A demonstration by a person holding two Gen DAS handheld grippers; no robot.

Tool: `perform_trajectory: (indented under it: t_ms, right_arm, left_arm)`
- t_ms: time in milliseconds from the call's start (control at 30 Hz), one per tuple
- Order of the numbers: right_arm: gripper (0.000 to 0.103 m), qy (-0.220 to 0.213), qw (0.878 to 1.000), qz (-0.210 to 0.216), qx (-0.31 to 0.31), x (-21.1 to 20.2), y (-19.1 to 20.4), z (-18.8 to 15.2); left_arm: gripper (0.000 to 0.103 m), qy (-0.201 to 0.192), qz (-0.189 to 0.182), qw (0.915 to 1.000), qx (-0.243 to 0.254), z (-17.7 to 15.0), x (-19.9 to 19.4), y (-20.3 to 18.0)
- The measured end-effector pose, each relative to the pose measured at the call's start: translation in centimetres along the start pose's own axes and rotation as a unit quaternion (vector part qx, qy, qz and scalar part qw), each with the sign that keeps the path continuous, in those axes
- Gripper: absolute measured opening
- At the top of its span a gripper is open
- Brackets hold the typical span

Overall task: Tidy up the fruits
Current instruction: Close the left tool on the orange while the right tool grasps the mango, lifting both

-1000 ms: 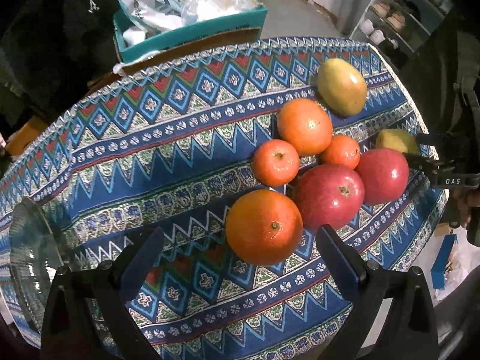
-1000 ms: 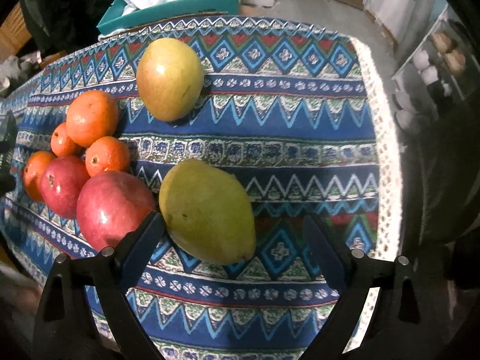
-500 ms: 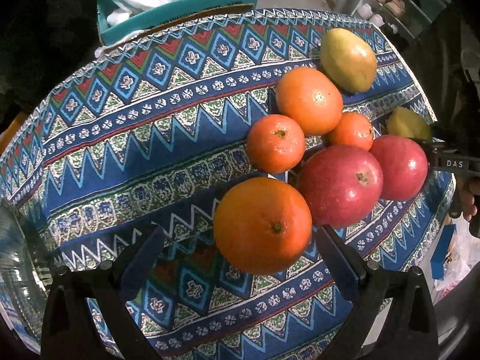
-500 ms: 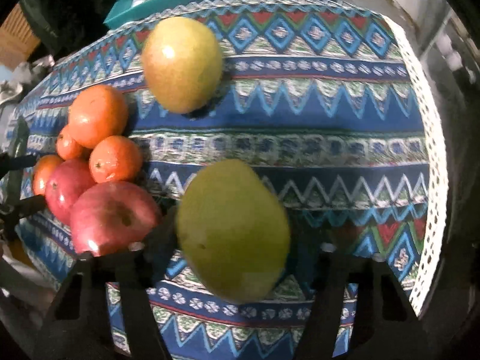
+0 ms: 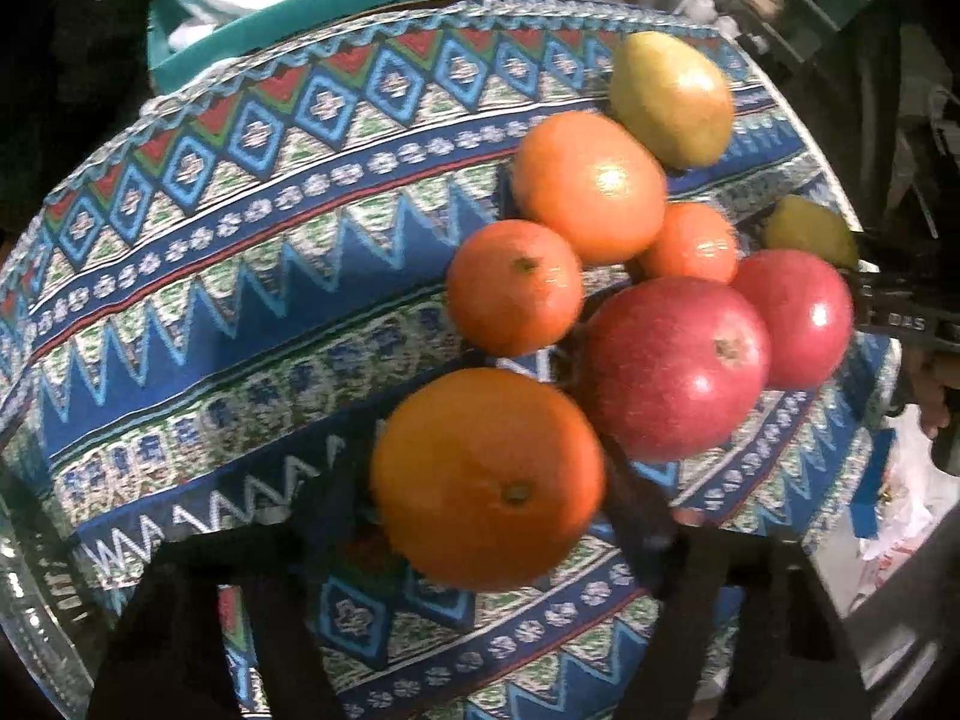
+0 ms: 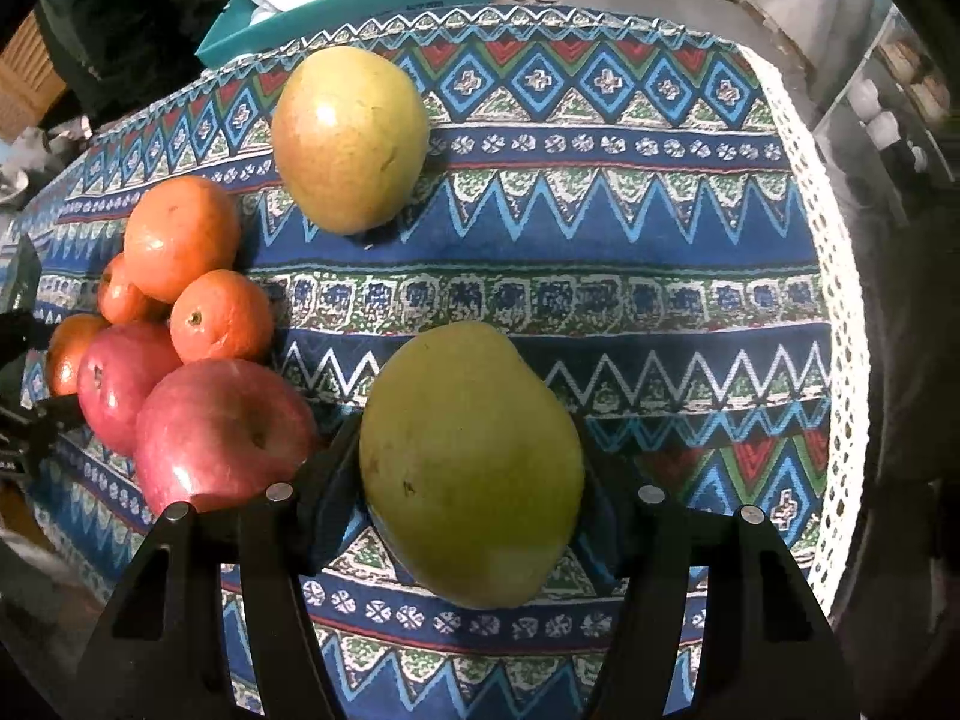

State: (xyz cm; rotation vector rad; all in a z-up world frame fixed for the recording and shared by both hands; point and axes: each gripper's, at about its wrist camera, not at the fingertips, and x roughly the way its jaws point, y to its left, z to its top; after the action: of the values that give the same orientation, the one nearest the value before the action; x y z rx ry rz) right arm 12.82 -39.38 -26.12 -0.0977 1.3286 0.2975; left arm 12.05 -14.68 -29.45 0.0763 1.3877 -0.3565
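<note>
The left gripper (image 5: 489, 516) has just been closing and now clasps a large orange (image 5: 487, 478) near the tabletop's front edge. The right gripper (image 6: 471, 498) grips a green mango (image 6: 471, 465) near the right edge. Both fruits look ready to lift.
</note>
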Motion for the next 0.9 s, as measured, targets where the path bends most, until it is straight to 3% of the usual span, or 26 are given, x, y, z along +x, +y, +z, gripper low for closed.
perform_trajectory:
  t_ms: [400,900]
  right_arm:
    - [0.064,-0.046,0.999,-0.019,-0.002,-3.2,-0.1,0.4]
    - [0.064,-0.118,0.993,-0.015,-0.012,-8.7,4.1,2.3]
  left_arm:
    - [0.07,-0.025,0.03,0.9991,0.013,-1.1,-0.9,-0.6]
    - [0.07,-0.101,0.038,0.994,0.015,-2.4,-8.5,-0.1]
